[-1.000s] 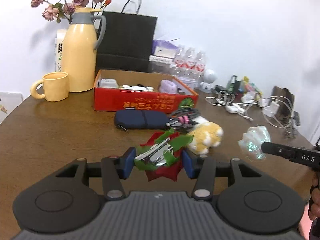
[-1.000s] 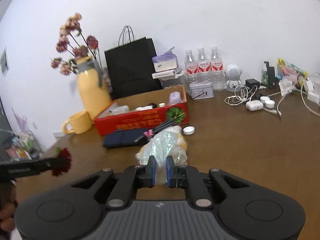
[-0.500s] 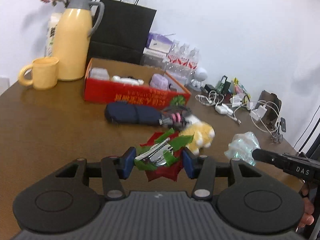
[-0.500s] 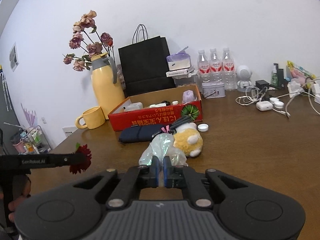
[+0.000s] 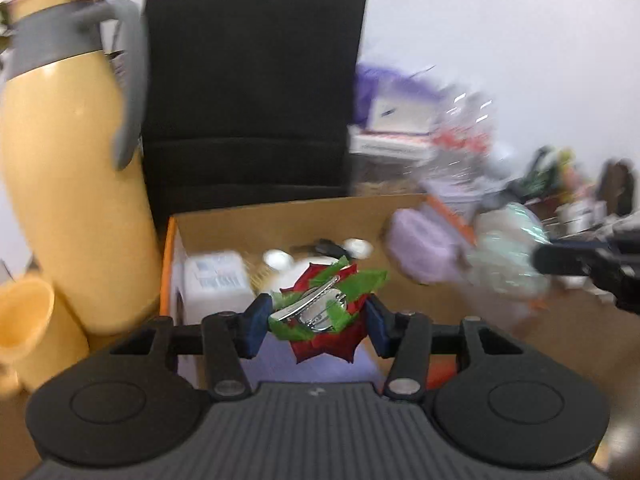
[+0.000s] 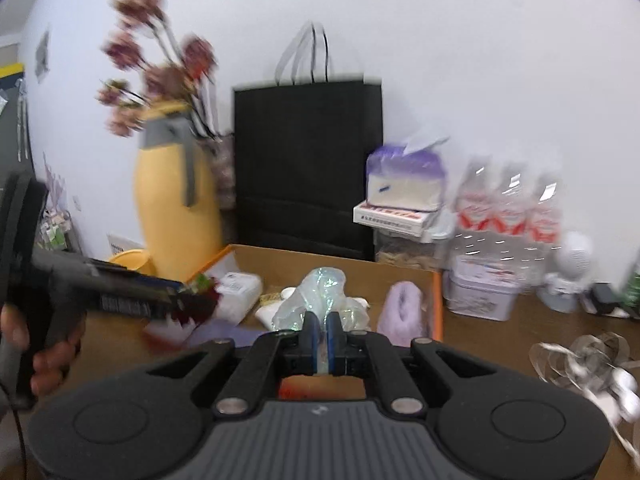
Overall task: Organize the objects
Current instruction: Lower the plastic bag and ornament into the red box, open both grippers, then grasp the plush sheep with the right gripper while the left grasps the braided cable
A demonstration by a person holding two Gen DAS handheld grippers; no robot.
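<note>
My left gripper [image 5: 318, 322] is shut on a red fabric flower clip [image 5: 324, 312] with green leaves and a silver clasp, held over the near edge of the open cardboard box [image 5: 280, 216]. My right gripper [image 6: 323, 330] is shut on a crumpled iridescent cellophane wrapper [image 6: 320, 296], also above the box [image 6: 400, 270]. In the left wrist view the right gripper and its wrapper [image 5: 508, 256] show blurred at the box's right end. In the right wrist view the left gripper with the flower [image 6: 200, 304] enters from the left, a hand [image 6: 44, 356] on its handle.
Inside the box lie a white case [image 5: 216, 280], small white items and a lilac soft object [image 6: 402, 310]. A yellow jug [image 5: 72, 184] and yellow mug [image 5: 28, 320] stand left of it, a black paper bag [image 6: 308, 160] behind. Water bottles [image 6: 508, 212] and a tin [image 6: 480, 294] stand to the right.
Both grippers have swept forward from the table's near side to over the cardboard box, each still carrying its object. The views are now motion-blurred.
</note>
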